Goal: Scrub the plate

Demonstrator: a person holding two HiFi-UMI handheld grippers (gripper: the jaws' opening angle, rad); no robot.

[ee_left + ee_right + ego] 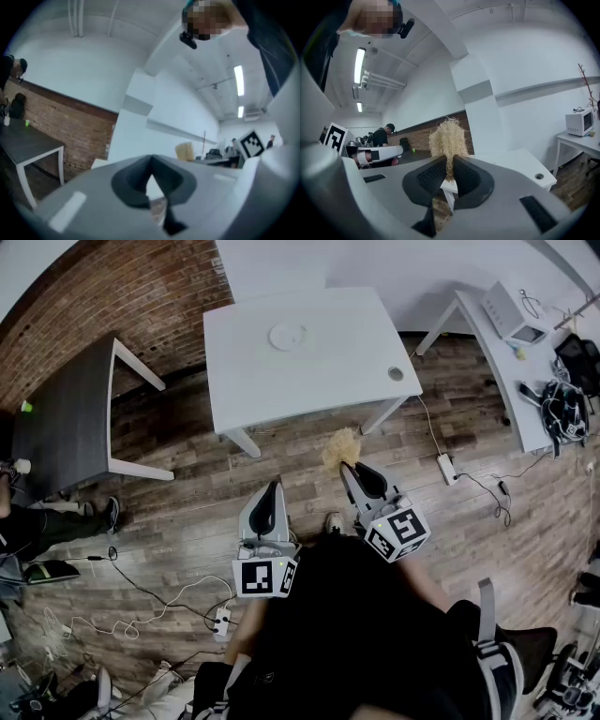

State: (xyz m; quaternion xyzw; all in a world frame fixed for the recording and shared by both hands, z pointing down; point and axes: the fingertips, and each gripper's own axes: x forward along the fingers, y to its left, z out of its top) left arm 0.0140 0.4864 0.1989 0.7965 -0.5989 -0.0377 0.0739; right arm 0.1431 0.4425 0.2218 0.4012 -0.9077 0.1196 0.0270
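Observation:
A white round plate [287, 336] lies near the far edge of a white table [319, 381]. Both grippers hang over the wooden floor in front of that table, well short of the plate. My right gripper [354, 468] is shut on a straw-coloured fibre scrubber [341, 447], whose tuft sticks up beyond the jaws in the right gripper view [448, 138]. My left gripper [269, 491] points toward the table with its jaws together and nothing between them [151, 161]. The plate does not show in either gripper view.
A dark grey table [66, 418] stands at the left by the brick wall. A white desk [511, 371] at the right carries a microwave [511, 315] and cables. Power strips [446, 468] and cords lie on the floor. The white table has a cable hole [396, 374].

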